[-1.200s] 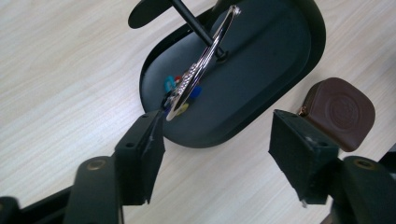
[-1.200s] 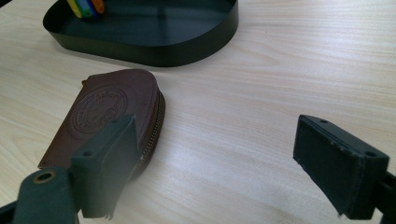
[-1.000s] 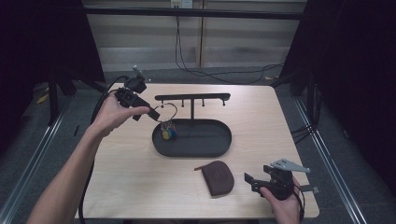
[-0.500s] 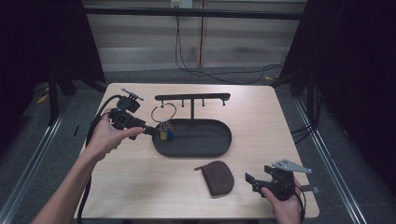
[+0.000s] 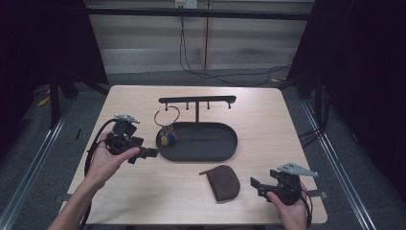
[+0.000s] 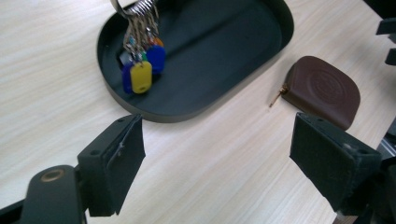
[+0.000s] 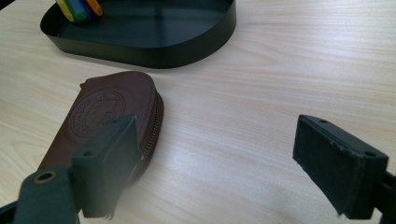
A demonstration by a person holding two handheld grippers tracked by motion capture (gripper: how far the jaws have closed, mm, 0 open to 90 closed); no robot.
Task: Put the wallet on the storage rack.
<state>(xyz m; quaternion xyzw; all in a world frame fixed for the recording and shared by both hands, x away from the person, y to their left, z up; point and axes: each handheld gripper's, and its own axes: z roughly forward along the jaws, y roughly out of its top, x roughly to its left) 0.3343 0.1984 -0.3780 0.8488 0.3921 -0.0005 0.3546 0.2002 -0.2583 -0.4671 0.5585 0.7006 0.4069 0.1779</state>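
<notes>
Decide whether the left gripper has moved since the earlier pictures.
Yes. The left gripper has drawn back from the key ring, down toward the near-left of the black tray, its jaws opening and empty.

Two tools: the left tool (image 5: 152, 153) and the right tool (image 5: 254, 184). One black tray (image 5: 225, 148) ahead of both, one hook rack (image 5: 197, 99) on it, one key ring (image 5: 166, 116) carrying several coloured tags (image 6: 141, 74). One brown pouch (image 5: 223, 181) beside the right tool.
</notes>
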